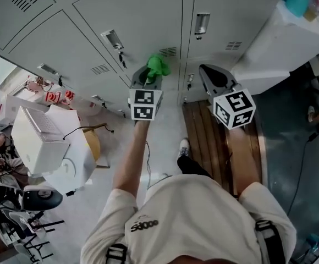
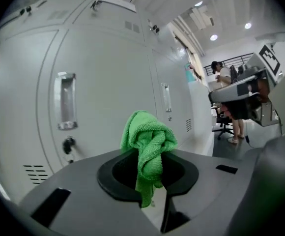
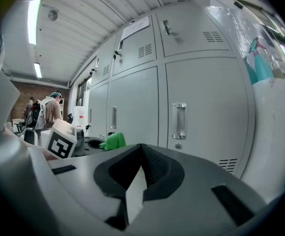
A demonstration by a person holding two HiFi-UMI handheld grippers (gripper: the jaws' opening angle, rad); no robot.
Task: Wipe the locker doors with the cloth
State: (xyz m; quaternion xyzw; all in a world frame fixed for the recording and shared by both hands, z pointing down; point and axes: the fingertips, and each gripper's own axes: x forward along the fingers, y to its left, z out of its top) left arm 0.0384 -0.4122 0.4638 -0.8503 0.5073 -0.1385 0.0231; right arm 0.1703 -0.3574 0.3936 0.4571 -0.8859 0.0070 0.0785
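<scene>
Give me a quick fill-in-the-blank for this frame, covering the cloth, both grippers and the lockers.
1. The cloth is ____ in colour.
2. The left gripper is shut on the cloth, while the right gripper holds ____.
3. A metal ____ is set into the locker door in front of the left gripper.

Missing words: green; nothing; handle.

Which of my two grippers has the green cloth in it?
The left gripper: the green cloth is pinched between its fingers and bunches out in front. The right gripper is shut with nothing in it.
</scene>
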